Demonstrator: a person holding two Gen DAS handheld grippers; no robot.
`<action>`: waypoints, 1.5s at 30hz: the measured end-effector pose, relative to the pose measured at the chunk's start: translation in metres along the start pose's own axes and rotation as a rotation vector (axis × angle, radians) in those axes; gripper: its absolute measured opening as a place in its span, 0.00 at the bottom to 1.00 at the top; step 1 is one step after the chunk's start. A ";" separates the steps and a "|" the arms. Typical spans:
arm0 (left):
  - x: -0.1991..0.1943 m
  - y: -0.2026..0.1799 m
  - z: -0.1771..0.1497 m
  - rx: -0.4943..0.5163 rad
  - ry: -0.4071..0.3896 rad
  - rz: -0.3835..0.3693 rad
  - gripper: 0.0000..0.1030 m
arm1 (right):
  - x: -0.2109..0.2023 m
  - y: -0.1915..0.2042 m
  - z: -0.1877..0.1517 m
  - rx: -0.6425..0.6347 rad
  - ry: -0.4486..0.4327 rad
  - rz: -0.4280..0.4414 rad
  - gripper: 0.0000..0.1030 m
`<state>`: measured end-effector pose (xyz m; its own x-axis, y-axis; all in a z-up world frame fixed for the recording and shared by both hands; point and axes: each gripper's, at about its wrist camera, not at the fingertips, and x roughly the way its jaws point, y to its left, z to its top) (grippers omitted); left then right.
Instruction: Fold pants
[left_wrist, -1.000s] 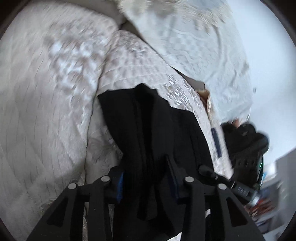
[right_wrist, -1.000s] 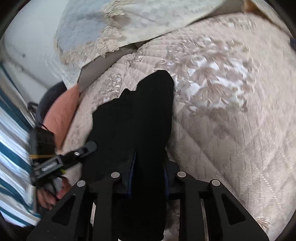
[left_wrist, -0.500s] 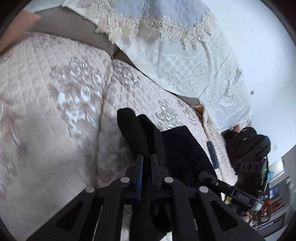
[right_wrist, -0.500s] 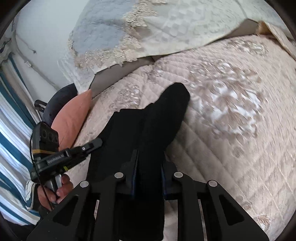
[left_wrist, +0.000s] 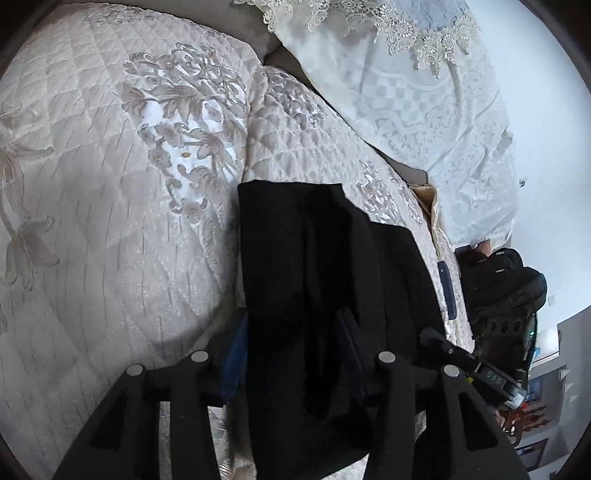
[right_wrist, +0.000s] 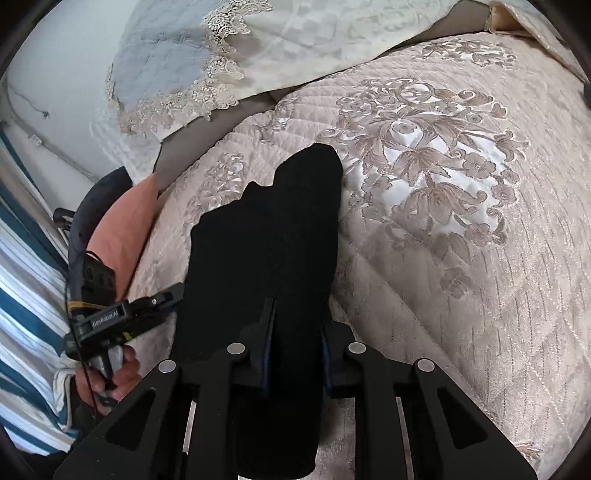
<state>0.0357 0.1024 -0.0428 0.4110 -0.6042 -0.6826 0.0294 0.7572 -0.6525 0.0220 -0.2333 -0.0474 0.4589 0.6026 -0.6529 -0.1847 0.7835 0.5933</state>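
Observation:
Black pants (left_wrist: 314, 266) lie on a beige quilted cushion (left_wrist: 129, 221), folded into a long strip. In the left wrist view my left gripper (left_wrist: 291, 332) has its fingers spread wide with the pants fabric lying between and over them. In the right wrist view the pants (right_wrist: 269, 240) run forward from my right gripper (right_wrist: 293, 332), whose fingers stand apart with a thick bunch of the cloth between them. Each gripper shows in the other's view: the right one (left_wrist: 498, 306), the left one (right_wrist: 122, 317).
A white lace-edged cover (left_wrist: 406, 92) hangs over the sofa back. An orange pillow (right_wrist: 118, 236) lies at the sofa's end, beside a blue-striped curtain (right_wrist: 26, 295). The quilted seat (right_wrist: 461, 221) stretches to the right of the pants.
My left gripper was shut on the pants half a second ago and now stands wide open. The pants have come down and lie flatter on the cushion. My right gripper has opened a little.

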 end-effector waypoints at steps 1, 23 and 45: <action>0.002 0.000 -0.001 0.003 0.008 -0.003 0.48 | 0.000 0.001 0.000 -0.008 0.002 -0.003 0.20; -0.062 -0.039 0.036 0.109 -0.176 -0.007 0.11 | -0.004 0.057 0.019 -0.077 -0.056 0.066 0.19; -0.100 0.128 0.108 -0.036 -0.214 0.240 0.13 | 0.173 0.129 0.060 -0.110 0.116 0.071 0.38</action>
<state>0.0970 0.2868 -0.0229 0.5846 -0.3405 -0.7365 -0.1226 0.8602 -0.4950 0.1297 -0.0377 -0.0555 0.3388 0.6656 -0.6650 -0.3104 0.7463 0.5888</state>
